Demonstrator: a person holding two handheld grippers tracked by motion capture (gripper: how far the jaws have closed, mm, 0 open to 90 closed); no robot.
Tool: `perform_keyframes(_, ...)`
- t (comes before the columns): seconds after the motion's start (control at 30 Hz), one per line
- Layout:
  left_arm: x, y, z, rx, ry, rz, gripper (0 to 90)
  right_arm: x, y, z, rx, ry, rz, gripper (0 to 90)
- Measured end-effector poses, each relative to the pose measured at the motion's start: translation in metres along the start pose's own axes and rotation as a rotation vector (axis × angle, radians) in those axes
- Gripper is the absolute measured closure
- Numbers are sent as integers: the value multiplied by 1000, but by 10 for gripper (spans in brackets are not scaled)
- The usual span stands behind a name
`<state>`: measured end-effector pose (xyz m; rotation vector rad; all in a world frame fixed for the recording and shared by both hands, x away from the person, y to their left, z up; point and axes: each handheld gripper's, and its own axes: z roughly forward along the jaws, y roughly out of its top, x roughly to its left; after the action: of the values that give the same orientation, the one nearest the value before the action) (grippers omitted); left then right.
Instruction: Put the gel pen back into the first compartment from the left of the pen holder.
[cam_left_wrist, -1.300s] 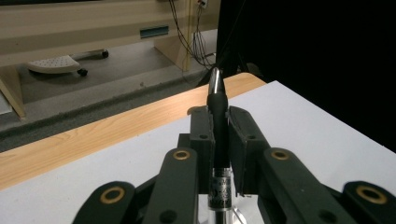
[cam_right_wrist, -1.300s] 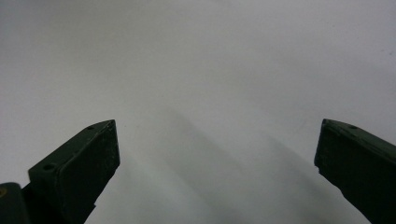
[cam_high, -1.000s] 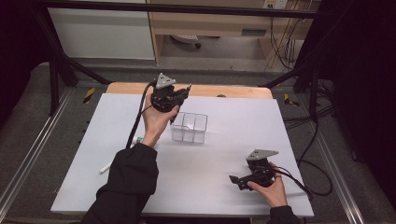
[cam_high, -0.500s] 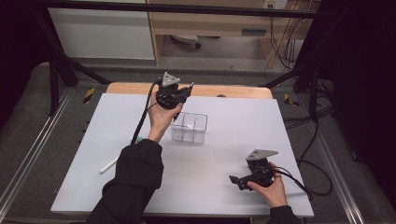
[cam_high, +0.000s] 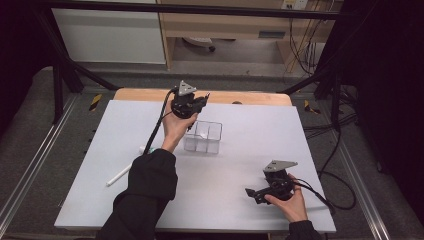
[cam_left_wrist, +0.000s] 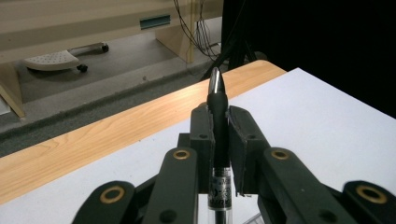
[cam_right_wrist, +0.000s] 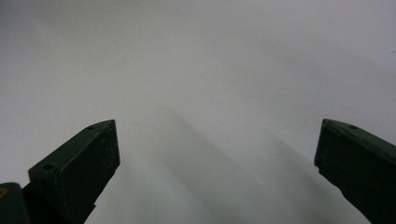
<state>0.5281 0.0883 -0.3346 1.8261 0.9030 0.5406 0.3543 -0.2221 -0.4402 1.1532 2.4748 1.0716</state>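
Left gripper view: left gripper (cam_left_wrist: 219, 140) is clamped on a black pen (cam_left_wrist: 218, 121), tip outward, above the table's far edge. Judged step: carrying the pen to the clear compartment box (cam_high: 202, 136); next, lower it into a cell. High view adds the box and the right gripper (cam_high: 254, 194), jaws apart on the table (cam_high: 325, 150).

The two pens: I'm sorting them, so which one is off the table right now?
The black pen, clamped in the left gripper above the clear box; the white pen lies on the table.
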Motion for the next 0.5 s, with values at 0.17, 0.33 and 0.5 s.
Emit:
perform_keyframes(0.17,-1,-6,-1,0,-10,0,799,0,0,0,-1,3,5,9)
perform_keyframes(0.33,2,-14,-2,8,-12,2,799,0,0,0,-1,1,0,9)
perform_keyframes(0.5,5,-21,-5,10,-21,-6,799,0,0,1,1,1,-1,9)
